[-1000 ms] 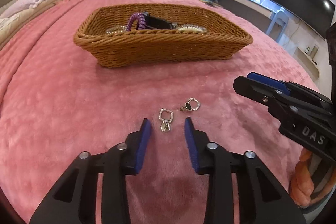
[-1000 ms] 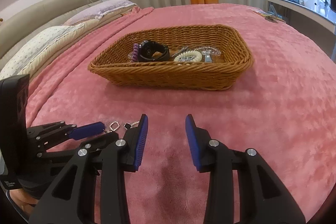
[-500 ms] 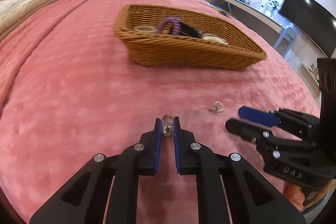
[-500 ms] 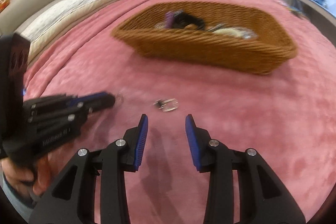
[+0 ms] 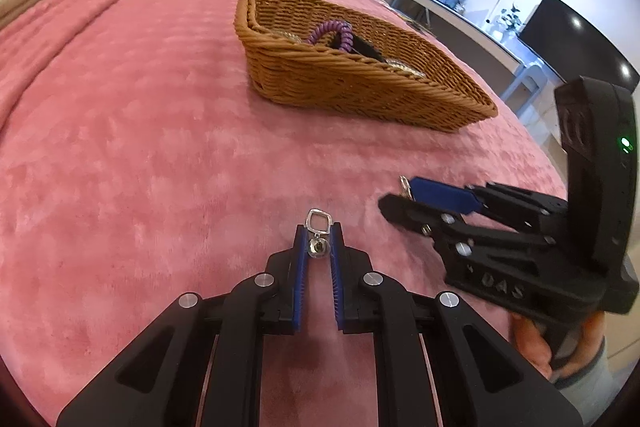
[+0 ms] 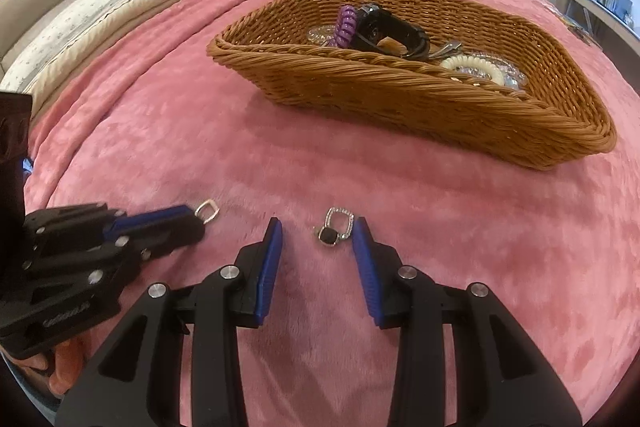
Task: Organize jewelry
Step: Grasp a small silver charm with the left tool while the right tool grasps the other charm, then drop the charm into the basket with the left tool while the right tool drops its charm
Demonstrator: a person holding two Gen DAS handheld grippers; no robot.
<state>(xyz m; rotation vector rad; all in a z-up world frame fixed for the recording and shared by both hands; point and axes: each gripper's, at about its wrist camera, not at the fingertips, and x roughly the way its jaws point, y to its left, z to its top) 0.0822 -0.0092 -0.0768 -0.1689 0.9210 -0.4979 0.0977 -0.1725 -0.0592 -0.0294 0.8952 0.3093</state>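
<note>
My left gripper (image 5: pixel 319 231) is shut on a silver earring (image 5: pixel 318 235) with a square loop and a small round drop; the loop sticks out past the fingertips. In the right wrist view that same earring (image 6: pixel 207 211) pokes from the left gripper (image 6: pixel 192 223) at the left. A second silver earring (image 6: pixel 335 231) with a dark stone lies on the pink blanket (image 6: pixel 440 267). My right gripper (image 6: pixel 318 231) stands open around it, its right pad close beside it. In the left wrist view the right gripper (image 5: pixel 404 193) sits at the right, partly covering that earring (image 5: pixel 405 185).
A wicker basket (image 6: pixel 420 95) sits farther back on the bed, holding a purple coil tie (image 6: pixel 345 25), a black watch (image 6: pixel 390 31), a cream coil tie (image 6: pixel 476 67) and clear pieces. Pillows (image 6: pixel 100 11) lie at the left. A desk (image 5: pixel 472 27) and dark screen (image 5: pixel 576 43) stand beyond the bed's right edge.
The left gripper closed on the square-loop earring and carried it left. The right gripper moved in and down until its open fingers came around the second earring.
</note>
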